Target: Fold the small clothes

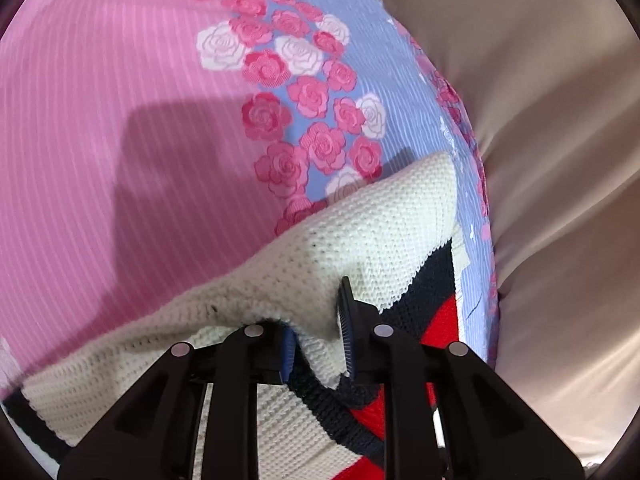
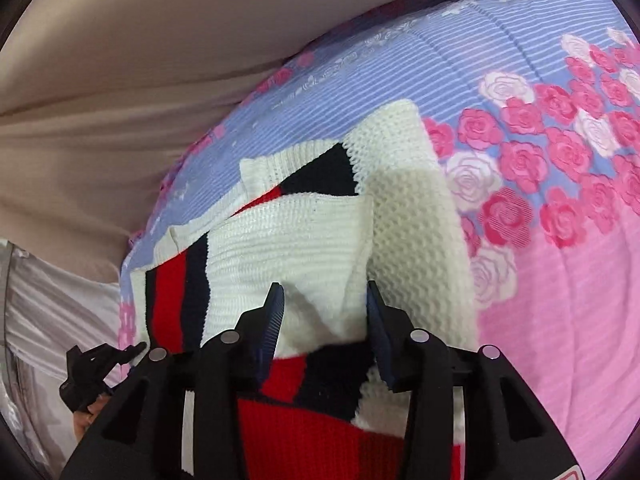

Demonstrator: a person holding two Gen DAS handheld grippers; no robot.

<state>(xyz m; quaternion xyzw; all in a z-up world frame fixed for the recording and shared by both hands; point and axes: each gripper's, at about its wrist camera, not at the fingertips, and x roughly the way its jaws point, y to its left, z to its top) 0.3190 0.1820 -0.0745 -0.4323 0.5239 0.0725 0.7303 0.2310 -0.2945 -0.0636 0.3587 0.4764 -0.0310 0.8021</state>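
The small sweater (image 2: 312, 236) is a chunky knit — cream, black and red yarn, matt, with a rough waffle-like texture. Beneath it the bedspread (image 1: 120, 128) is woven cloth with fine raised ribs and embossed roses, faintly lustrous. The beige sheet (image 1: 560, 120) beside it looks smooth and satiny, catching soft highlights. Each gripper's frame (image 2: 224, 396) is matt black plastic with dull metal pins — the blue pads (image 2: 272, 316) are finely ridged.

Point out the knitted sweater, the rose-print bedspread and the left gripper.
knitted sweater (image 2: 296, 232): right wrist view, cream ribbed panel.
rose-print bedspread (image 1: 100, 120): left wrist view, bare pink striped area.
left gripper (image 1: 318, 344): left wrist view, between fingertips.
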